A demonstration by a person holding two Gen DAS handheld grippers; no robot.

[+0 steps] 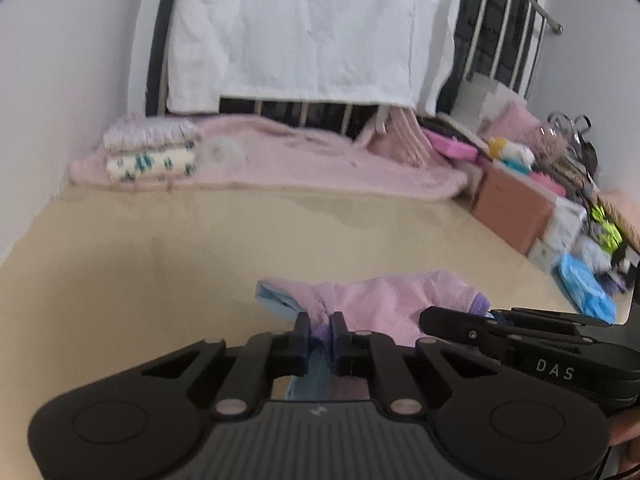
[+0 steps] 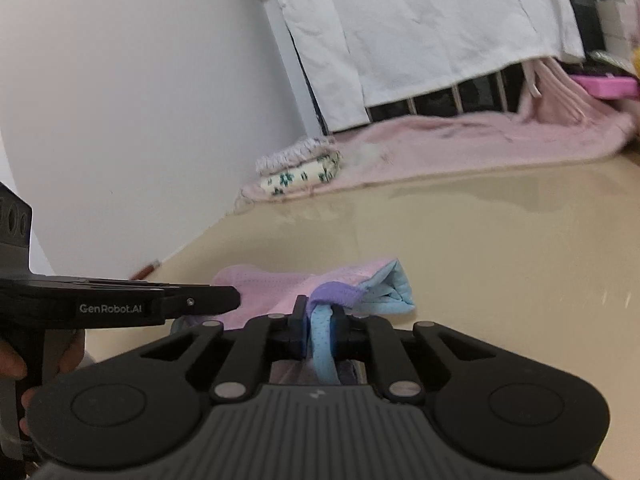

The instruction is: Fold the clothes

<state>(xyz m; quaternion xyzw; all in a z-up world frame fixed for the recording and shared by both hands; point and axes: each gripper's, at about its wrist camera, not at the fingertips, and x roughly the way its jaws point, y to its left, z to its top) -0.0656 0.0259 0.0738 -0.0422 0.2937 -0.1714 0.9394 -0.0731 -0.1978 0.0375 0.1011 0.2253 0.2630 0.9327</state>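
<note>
Pink perforated mesh garment [image 1: 372, 304] with light blue and purple trim, bunched, soft. Sits on smooth beige floor [image 1: 200, 240], well off wall-side edge. Long axis runs across both views, blue cuff at one end. Left gripper [image 1: 320, 332] jaws clamped on purple-pink fold. Right gripper [image 2: 320, 324] jaws clamped on blue strip. Writing on gripper bodies: "DAS", "GenRobot.AI".

Soft, even, fairly bright light fills both views, with no hard shadows. The beige surface [image 2: 480, 240] carries a faint sheen and pale reflections. Everything looks slightly blurred, most in the far clutter [image 1: 580, 200]. Fisheye bending curves the walls, and corners darken.
</note>
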